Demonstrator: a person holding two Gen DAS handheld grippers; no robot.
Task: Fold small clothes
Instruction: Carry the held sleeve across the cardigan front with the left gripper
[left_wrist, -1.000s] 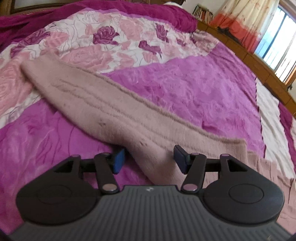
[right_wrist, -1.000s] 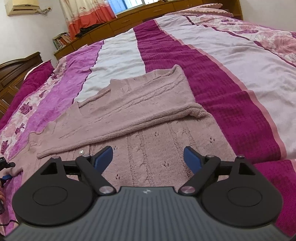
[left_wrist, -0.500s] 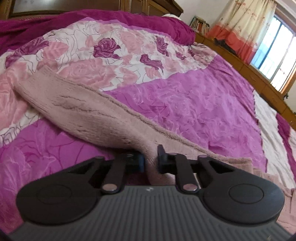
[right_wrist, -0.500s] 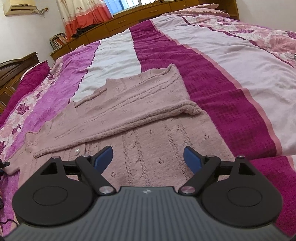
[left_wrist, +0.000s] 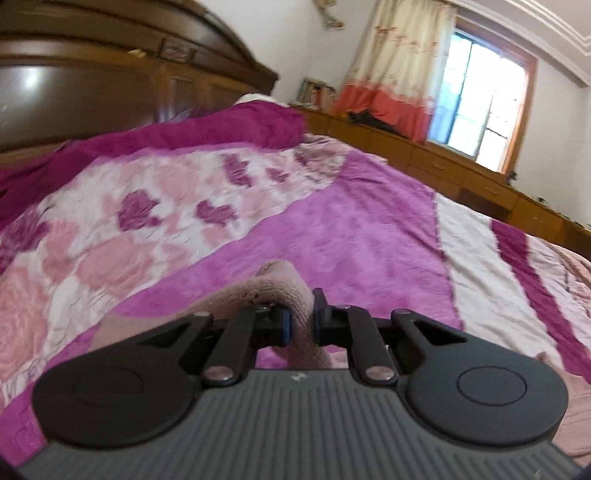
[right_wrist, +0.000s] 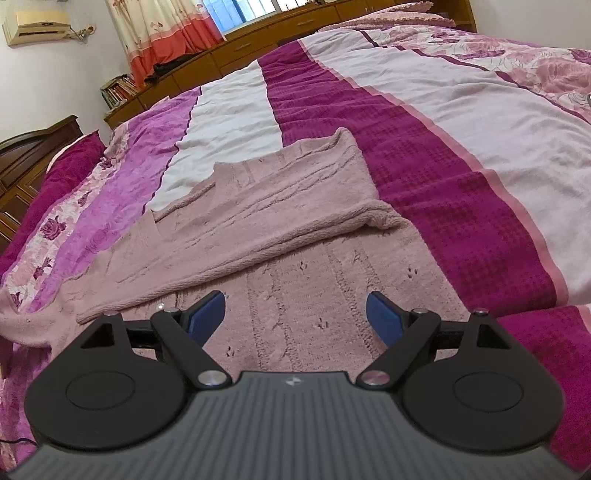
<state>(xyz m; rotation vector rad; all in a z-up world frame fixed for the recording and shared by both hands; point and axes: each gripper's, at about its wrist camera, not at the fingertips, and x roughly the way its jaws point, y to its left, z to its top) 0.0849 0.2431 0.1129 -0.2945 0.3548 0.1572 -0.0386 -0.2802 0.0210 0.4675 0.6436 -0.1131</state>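
A dusty-pink knitted cardigan (right_wrist: 288, 236) lies spread on the bed, one sleeve folded across its body. In the left wrist view my left gripper (left_wrist: 300, 325) is shut on the other sleeve (left_wrist: 273, 291), which bunches up between the pads and hangs lifted off the bedspread. My right gripper (right_wrist: 295, 317) hovers just above the cardigan's lower body, open, with nothing between its blue pads (right_wrist: 207, 314).
The bed carries a magenta, white and rose-patterned bedspread (right_wrist: 443, 155). A dark wooden headboard (left_wrist: 110, 85) stands behind the left gripper. Low wooden cabinets (left_wrist: 461, 173) run under a curtained window (left_wrist: 480, 96).
My left gripper closed on the sleeve, then rose and tipped up, lifting the sleeve off the bed so the headboard and window came into view. The right gripper held still.
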